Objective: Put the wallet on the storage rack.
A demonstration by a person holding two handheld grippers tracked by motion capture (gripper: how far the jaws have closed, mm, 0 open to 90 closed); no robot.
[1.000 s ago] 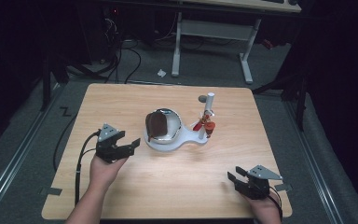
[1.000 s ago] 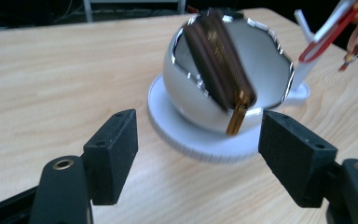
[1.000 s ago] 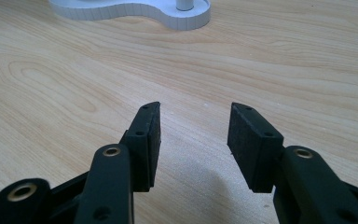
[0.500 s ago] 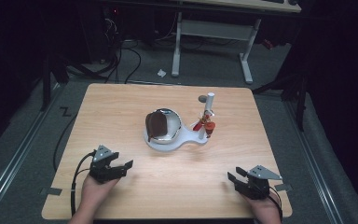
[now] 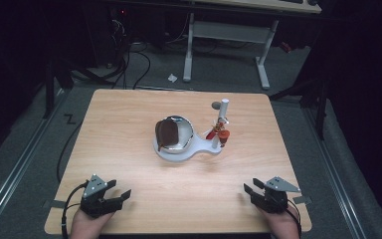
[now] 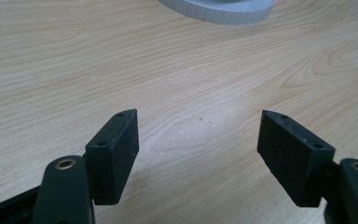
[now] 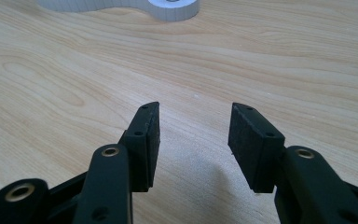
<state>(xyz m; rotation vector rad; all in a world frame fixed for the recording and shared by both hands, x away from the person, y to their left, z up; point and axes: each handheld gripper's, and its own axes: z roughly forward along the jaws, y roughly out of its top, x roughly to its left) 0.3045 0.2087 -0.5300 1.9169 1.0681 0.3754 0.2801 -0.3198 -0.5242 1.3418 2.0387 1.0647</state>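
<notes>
High view: a light wooden table [image 5: 129,129] is seen from above, and a white stand [image 5: 179,151] is set a little past its centre, toward 12 o'clock from the person. On the wide round part of the stand a shiny metal bowl [image 5: 176,133] is tilted, with something dark brown inside it. At the 3 o'clock end of the stand a white upright post [image 5: 223,113] is fixed, and a small red object [image 5: 220,134] is held against its foot; what that object is cannot be told. The left gripper [image 5: 110,198] is rested near the table's 7 o'clock corner and the right gripper [image 5: 255,193] near its 5 o'clock corner, both well apart from the stand. Left gripper view: the two black jaws are held wide apart over bare wood, nothing between them, and the ribbed white rim of the stand [image 6: 219,10] is seen at 12 o'clock. Right gripper view: the jaws are also parted, less widely, and empty, with the stand's narrow end [image 7: 168,7] at 12 o'clock. The bowl is judged stiff, smooth and likely slippery, so its rim would be the surest hold; the stand looks light and rigid and could slide if pushed.
</notes>
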